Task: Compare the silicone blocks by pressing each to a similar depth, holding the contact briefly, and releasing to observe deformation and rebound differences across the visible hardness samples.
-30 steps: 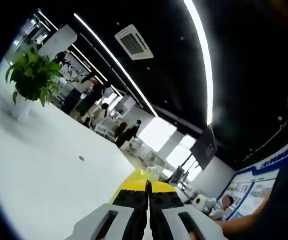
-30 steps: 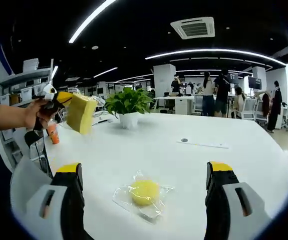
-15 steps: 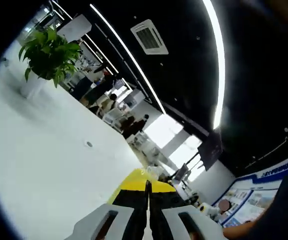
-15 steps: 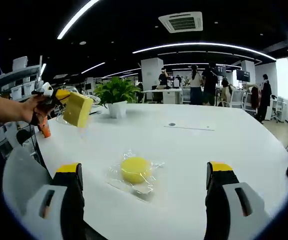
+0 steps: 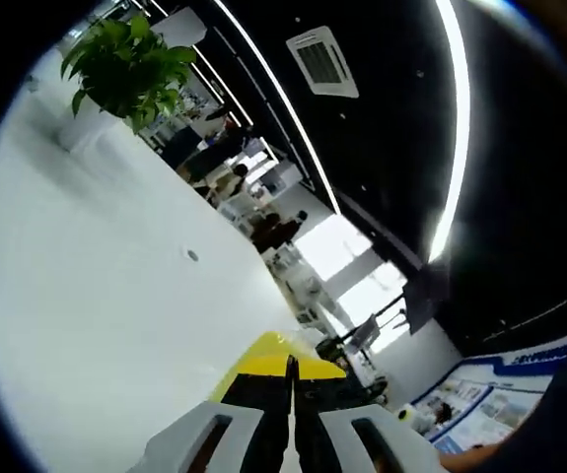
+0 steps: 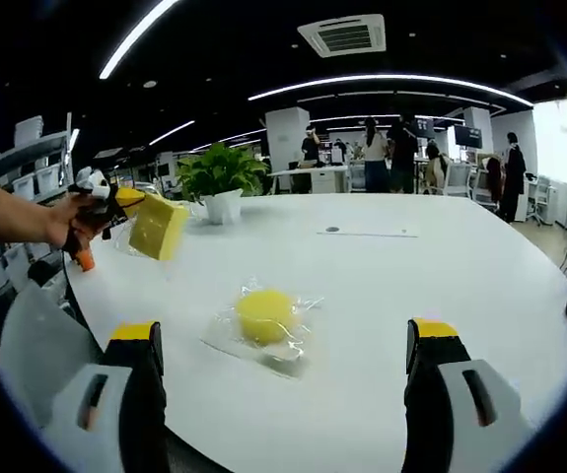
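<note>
While bagged, round yellow block (image 6: 265, 314), squared yellow block (image 6: 159, 227) in left gripper (image 6: 125, 204).

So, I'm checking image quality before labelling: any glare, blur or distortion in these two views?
Left gripper view: strongly tilted, ceiling light strips blown out, the window area overexposed, the white table nearly featureless. Right gripper view: fisheye bends the table edge; the round yellow block is sharp, its clear wrapper glinting slightly; the yellow block in the left gripper looks reasonably sharp.

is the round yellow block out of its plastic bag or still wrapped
Still wrapped. In the right gripper view the round yellow block lies on the white table inside a crinkled clear plastic bag that spreads around it.
</note>
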`<control>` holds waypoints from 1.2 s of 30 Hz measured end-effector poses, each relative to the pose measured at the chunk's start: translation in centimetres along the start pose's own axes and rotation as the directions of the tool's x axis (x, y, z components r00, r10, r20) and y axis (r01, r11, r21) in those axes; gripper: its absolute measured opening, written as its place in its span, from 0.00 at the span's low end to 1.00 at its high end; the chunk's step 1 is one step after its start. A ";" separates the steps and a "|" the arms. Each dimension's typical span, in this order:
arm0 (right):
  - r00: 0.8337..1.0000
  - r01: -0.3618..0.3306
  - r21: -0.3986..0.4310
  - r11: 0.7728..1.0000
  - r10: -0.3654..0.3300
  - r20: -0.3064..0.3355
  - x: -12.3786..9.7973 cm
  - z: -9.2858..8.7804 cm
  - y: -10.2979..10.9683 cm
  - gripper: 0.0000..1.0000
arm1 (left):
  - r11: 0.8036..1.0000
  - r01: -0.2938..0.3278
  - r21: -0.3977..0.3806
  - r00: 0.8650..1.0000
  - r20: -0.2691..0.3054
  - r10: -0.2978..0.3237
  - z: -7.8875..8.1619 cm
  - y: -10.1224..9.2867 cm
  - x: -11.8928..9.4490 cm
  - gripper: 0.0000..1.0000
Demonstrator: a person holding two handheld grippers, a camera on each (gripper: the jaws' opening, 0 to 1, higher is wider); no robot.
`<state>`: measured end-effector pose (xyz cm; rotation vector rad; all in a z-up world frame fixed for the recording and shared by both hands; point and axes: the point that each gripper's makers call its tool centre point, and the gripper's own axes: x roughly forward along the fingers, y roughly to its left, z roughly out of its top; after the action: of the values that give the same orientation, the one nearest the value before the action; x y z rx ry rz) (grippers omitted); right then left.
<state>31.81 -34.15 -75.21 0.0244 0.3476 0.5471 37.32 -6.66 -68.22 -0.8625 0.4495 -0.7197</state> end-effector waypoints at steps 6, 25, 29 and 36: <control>1.000 0.000 0.015 1.000 0.000 -0.004 0.6 -0.2 0.2 0.96 | 0.998 -0.028 -0.048 0.999 -0.027 0.027 -0.7 2.2 0.4 0.00; 0.999 -0.004 0.019 1.000 0.005 -0.053 1.1 -1.1 0.5 0.96 | 0.981 -0.167 -0.099 0.983 -0.098 0.157 -2.3 10.0 0.0 0.00; 0.998 -0.005 0.018 1.000 0.006 -0.058 1.2 -1.1 0.7 0.96 | 0.977 -0.215 0.011 0.971 -0.107 0.215 -2.3 11.7 0.0 0.00; 0.997 -0.001 0.021 1.000 0.002 -0.071 1.3 -1.4 0.6 0.96 | 0.949 -0.266 0.170 0.934 -0.196 0.297 -3.3 13.5 0.2 0.00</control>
<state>32.08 -33.09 -76.87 0.0260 0.4226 0.5465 40.60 -2.52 -81.11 -0.5706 0.6972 -0.5738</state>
